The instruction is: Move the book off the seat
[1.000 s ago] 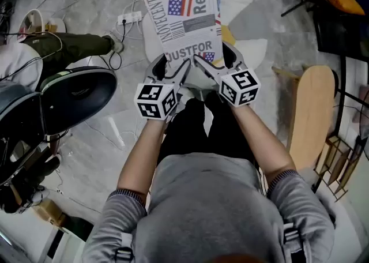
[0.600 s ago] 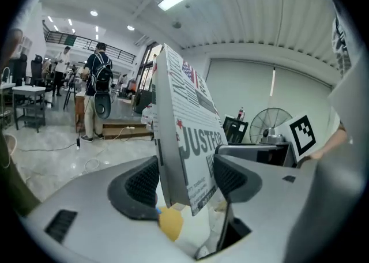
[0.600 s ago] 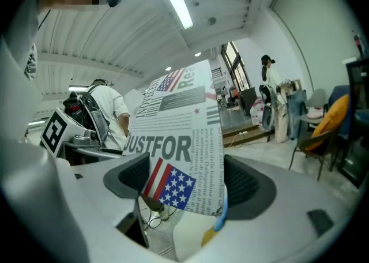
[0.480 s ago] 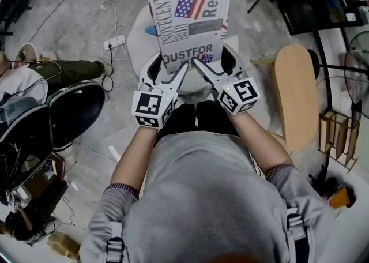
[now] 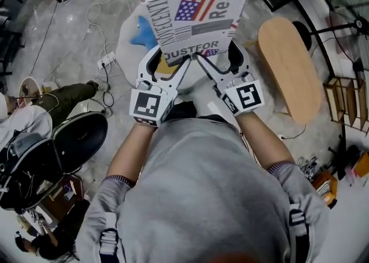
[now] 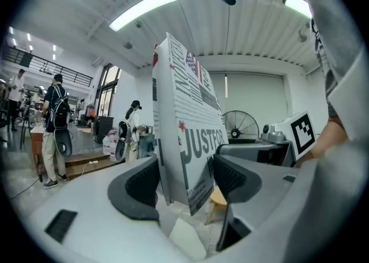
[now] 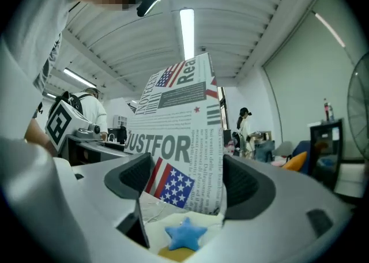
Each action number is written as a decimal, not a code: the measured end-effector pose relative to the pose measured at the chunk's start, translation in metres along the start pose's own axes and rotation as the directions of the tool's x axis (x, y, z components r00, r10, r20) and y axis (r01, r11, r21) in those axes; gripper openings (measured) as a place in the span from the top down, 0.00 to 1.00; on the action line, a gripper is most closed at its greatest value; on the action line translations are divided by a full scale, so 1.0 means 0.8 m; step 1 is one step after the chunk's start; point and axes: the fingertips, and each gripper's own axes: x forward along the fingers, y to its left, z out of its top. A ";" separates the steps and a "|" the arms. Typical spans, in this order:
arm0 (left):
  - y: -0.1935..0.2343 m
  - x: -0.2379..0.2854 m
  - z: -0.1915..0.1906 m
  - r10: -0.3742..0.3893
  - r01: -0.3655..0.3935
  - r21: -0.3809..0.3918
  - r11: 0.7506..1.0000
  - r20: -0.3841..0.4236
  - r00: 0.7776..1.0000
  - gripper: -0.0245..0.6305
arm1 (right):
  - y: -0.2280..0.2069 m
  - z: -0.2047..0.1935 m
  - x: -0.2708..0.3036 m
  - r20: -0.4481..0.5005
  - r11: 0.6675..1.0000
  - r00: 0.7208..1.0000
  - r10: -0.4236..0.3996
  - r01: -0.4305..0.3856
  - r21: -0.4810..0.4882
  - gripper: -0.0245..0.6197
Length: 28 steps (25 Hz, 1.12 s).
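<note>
The book [image 5: 196, 19], a thick block with newspaper print and a US flag on its cover, is held up in the air by its near end. My left gripper [image 5: 168, 64] is shut on its left corner and my right gripper [image 5: 219, 60] on its right corner. In the left gripper view the book [image 6: 187, 141] stands upright between the pads of that gripper [image 6: 187, 184]. The right gripper view shows the book [image 7: 179, 123] filling the gap of that gripper [image 7: 183, 181]. The white seat [image 5: 128, 37], with a blue star [image 5: 142, 31] on it, lies below and to the left.
A wooden oval stool [image 5: 286, 66] stands right of the seat, with a fan [image 5: 351, 8] and a wooden rack [image 5: 346, 100] beyond. A power strip and cables [image 5: 106, 59] lie on the floor at left, near a black chair [image 5: 75, 135] and a seated person's leg [image 5: 63, 97].
Both grippers have kept their hold on the book. The book now sits higher in the view, and the seat shows out to its left with the blue star uncovered.
</note>
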 end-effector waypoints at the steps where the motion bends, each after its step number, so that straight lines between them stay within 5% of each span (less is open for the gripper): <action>1: -0.023 0.006 0.005 -0.025 0.025 0.016 1.000 0.005 1.000 0.47 | -0.010 0.006 -0.024 0.009 1.000 1.000 -0.025 0.025 -0.011 0.33; 6: -0.173 0.051 0.026 -0.168 0.165 0.114 0.980 0.018 0.986 0.47 | -0.082 0.030 -0.168 0.065 0.986 0.984 -0.164 0.165 -0.001 0.37; 11: -0.194 0.063 0.019 -0.267 0.264 0.106 0.959 0.018 0.964 0.47 | -0.091 0.023 -0.196 0.051 0.966 0.967 -0.252 0.254 -0.042 0.39; 13: -0.246 0.065 0.015 -0.308 0.305 0.116 0.945 0.014 0.951 0.47 | -0.102 0.022 -0.250 0.057 0.953 0.954 -0.294 0.297 -0.052 0.39; 17: -0.397 0.081 -0.001 -0.413 0.410 0.130 0.903 -0.008 0.911 0.47 | -0.144 0.013 -0.400 0.073 0.915 0.914 -0.398 0.402 -0.043 0.40; 24: -0.433 0.099 -0.009 -0.539 0.538 0.147 0.830 -0.037 0.842 0.47 | -0.155 0.011 -0.439 0.074 0.841 0.842 -0.535 0.539 -0.052 0.41; 28: -0.510 0.111 -0.022 -0.608 0.611 0.130 0.781 -0.066 0.791 0.47 | -0.178 0.003 -0.514 0.061 0.792 0.792 -0.607 0.610 -0.040 0.41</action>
